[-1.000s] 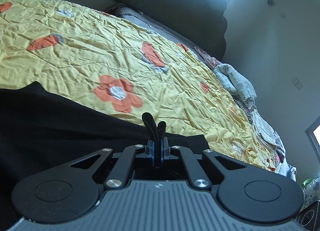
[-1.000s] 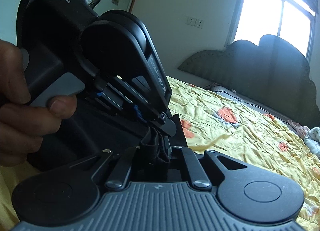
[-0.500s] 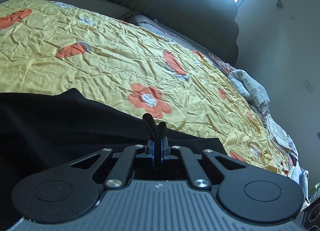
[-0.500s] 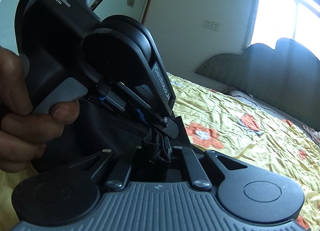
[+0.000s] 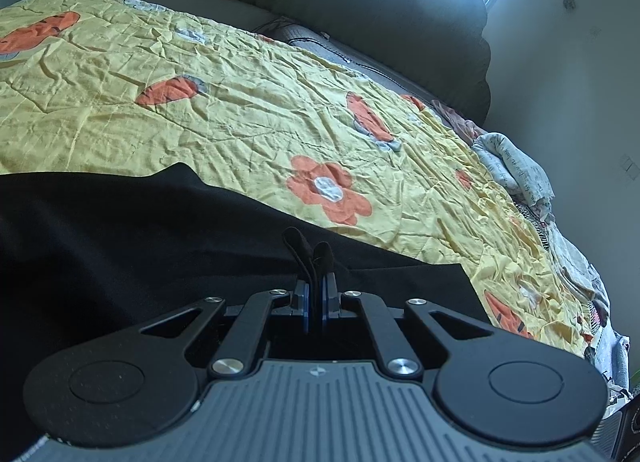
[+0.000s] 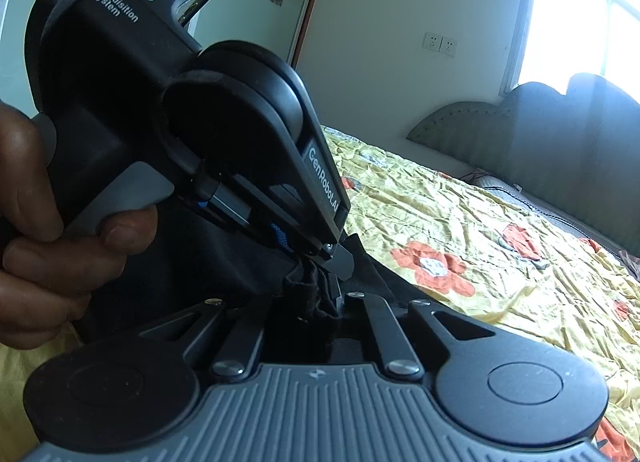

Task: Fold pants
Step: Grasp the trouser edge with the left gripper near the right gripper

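Note:
The black pants [image 5: 120, 246] lie spread on the yellow flowered bedspread [image 5: 240, 110], filling the lower left of the left wrist view. My left gripper [image 5: 315, 294] is shut on a bunched edge of the pants. My right gripper [image 6: 316, 302] is shut on black pants fabric [image 6: 308, 294] too. In the right wrist view the left gripper's body [image 6: 160, 122], held by a hand [image 6: 44, 262], sits right beside my right gripper, their tips nearly touching.
A dark padded headboard [image 5: 380, 22] stands at the far end of the bed. A pile of folded clothes [image 5: 516, 170] lies along the bed's right edge. A bright window [image 6: 580, 22] and wall sockets [image 6: 440, 44] are behind.
Both grippers have kept their hold on the pants and shifted together across the bed. The flower print has slid to the right in the left wrist view.

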